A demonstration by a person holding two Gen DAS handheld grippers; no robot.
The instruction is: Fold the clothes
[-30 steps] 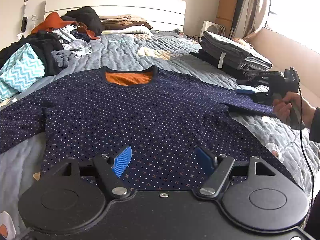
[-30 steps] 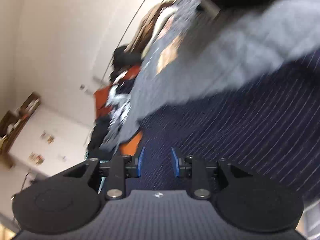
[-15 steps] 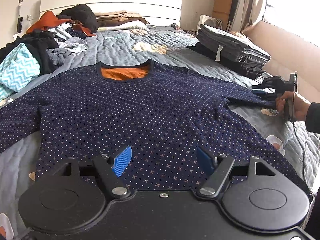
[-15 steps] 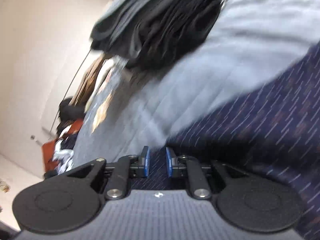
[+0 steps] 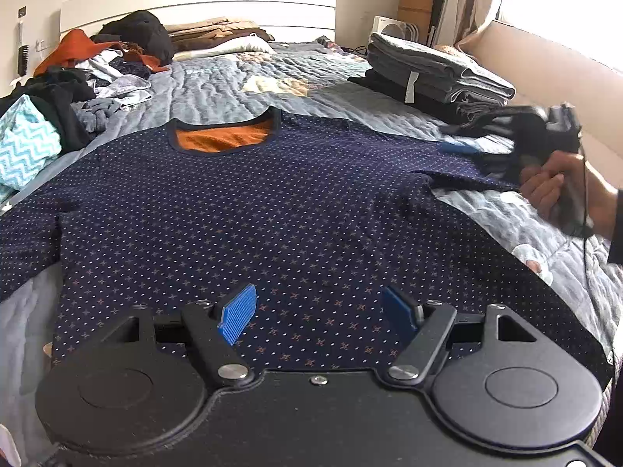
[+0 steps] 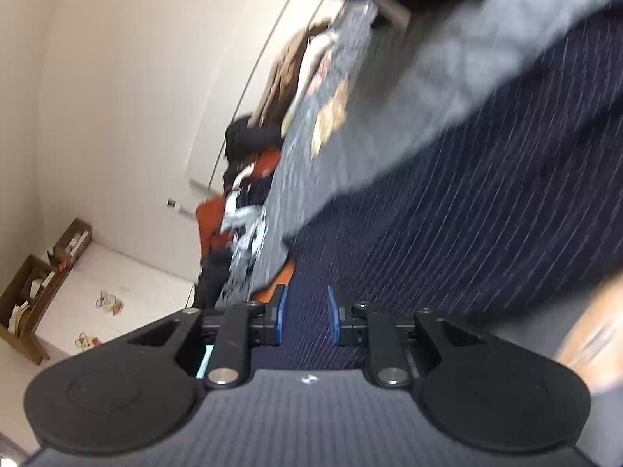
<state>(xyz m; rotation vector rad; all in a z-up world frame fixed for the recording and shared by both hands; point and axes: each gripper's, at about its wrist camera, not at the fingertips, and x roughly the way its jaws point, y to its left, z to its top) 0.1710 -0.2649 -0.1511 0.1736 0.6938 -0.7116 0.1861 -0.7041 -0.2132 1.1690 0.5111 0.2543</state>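
Navy dotted long-sleeve top (image 5: 249,210) is spread flat on the quilted bed (image 5: 233,78), front up, orange lining showing at the neckline, nothing folded on it yet as far as I can see. Left gripper (image 5: 319,317) hovers over the hem, fingers spread wide with only fabric below them, not pinched. Off to its right, the right gripper (image 6: 305,313) is at the sleeve; its jaws just opened a touch from a tighter squeeze, a narrow gap now, cloth seems to run between the fingers but it's too blurry to call a grip. Beyond that, a folded grey stack (image 5: 436,70) looks finished, and a messy pile (image 5: 78,78) past the left fingers is left.
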